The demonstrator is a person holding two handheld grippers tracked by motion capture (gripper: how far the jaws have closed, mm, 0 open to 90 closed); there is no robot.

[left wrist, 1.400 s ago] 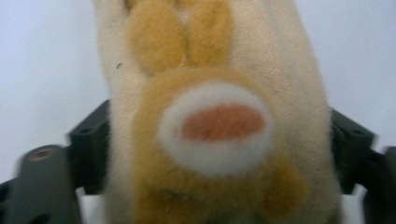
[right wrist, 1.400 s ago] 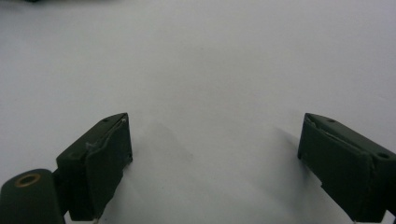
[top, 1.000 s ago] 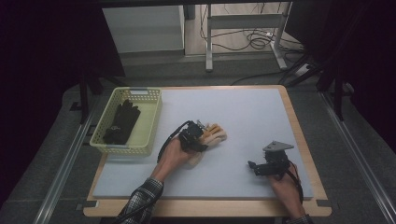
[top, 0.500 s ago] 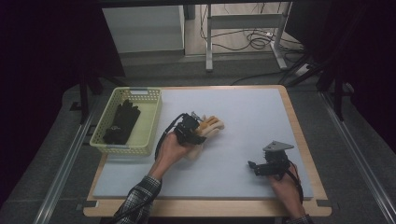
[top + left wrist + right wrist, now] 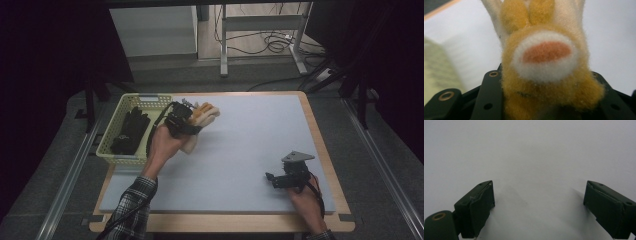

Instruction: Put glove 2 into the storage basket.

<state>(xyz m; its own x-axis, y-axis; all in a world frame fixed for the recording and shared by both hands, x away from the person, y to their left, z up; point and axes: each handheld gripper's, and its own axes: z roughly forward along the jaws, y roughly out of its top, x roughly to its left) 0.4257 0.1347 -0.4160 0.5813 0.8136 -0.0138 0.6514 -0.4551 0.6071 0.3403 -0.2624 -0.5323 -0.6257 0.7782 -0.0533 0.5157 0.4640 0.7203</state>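
A fuzzy yellow and cream glove [image 5: 202,114] with an orange pad on it [image 5: 545,51] hangs in my left gripper [image 5: 186,119], which is shut on it above the table, just right of the basket. Its cream cuff droops below my hand. The glove sits pressed between the black jaws in the left gripper view. My right gripper [image 5: 274,179] rests low over the white table mat [image 5: 250,135] near the front right, open, with bare mat between its fingers [image 5: 477,205].
A pale green basket [image 5: 116,150] stands at the table's left edge and holds a black glove [image 5: 129,131]. The wooden table rim [image 5: 325,150] frames the mat. Cables and a metal stand lie on the floor behind the table.
My left gripper has carried the fuzzy glove up and to the left, toward the basket. The right gripper has stayed where it was.
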